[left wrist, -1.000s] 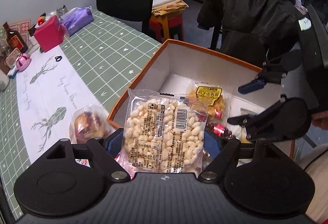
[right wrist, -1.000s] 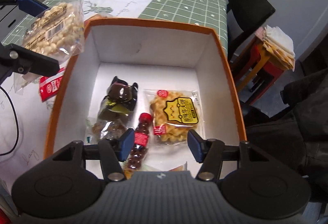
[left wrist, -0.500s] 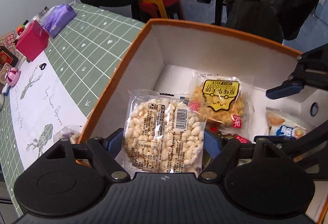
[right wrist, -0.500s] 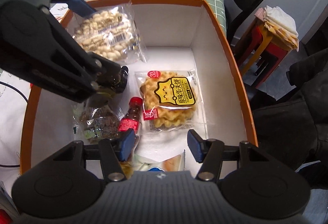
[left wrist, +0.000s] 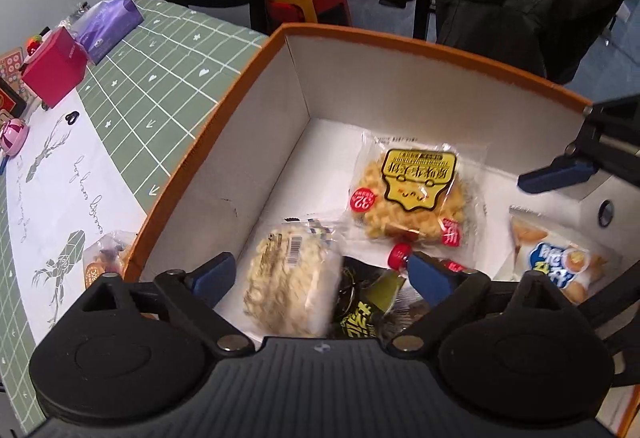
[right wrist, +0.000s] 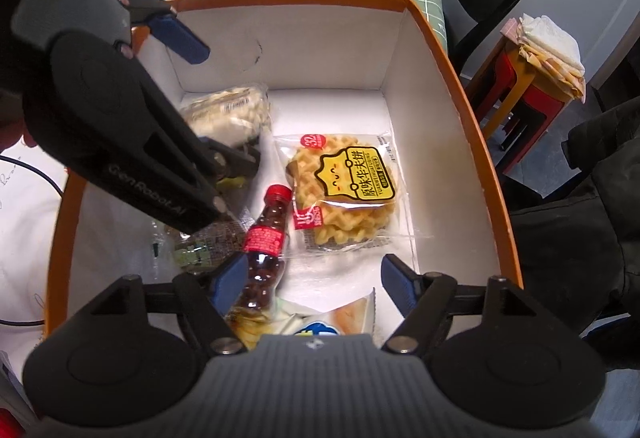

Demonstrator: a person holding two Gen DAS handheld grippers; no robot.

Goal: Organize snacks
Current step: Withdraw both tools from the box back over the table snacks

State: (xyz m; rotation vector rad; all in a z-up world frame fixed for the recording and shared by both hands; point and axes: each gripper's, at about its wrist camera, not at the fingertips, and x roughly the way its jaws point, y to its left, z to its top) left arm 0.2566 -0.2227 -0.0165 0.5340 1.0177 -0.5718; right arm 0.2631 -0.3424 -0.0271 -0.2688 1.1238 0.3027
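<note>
Several snacks lie inside the orange-rimmed box (left wrist: 224, 109). Against its left wall lies the peanut packet (left wrist: 290, 278), blurred. At the box's middle sits the waffle packet (right wrist: 348, 189), with the red-capped bottle (right wrist: 266, 234) just beside it. Over the box, the left gripper (left wrist: 322, 274) and right gripper (right wrist: 308, 282) both stand spread apart, gripping nothing.

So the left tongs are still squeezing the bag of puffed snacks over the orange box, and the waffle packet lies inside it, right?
Not quite. The left tongs are open; the bag of puffed snacks is blurred but free of them, down in the orange box, as the left wrist view shows. The waffle packet does lie inside it.
</note>
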